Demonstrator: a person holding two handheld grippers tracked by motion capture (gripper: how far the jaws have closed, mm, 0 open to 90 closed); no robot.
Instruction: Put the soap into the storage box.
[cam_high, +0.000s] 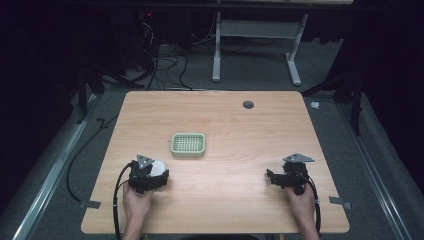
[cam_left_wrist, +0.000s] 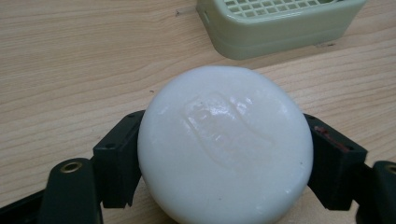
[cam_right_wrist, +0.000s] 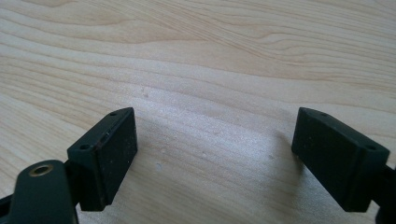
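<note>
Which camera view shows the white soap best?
The left gripper view: the soap is close and sharp, clamped between that gripper's jaws. In the high view it is a small white spot at the left gripper.

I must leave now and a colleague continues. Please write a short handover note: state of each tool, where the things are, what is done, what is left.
Left tool: shut on the soap, a round white bar, at the near left of the table.
Right tool: open, nothing between its jaws, low over bare wood at the near right.
Soap dish: green, grid-topped, mid-table, just beyond the soap, nothing in it.
Done: soap gripped.
Left, probably: lift the soap and set it in the dish, then release.
</note>
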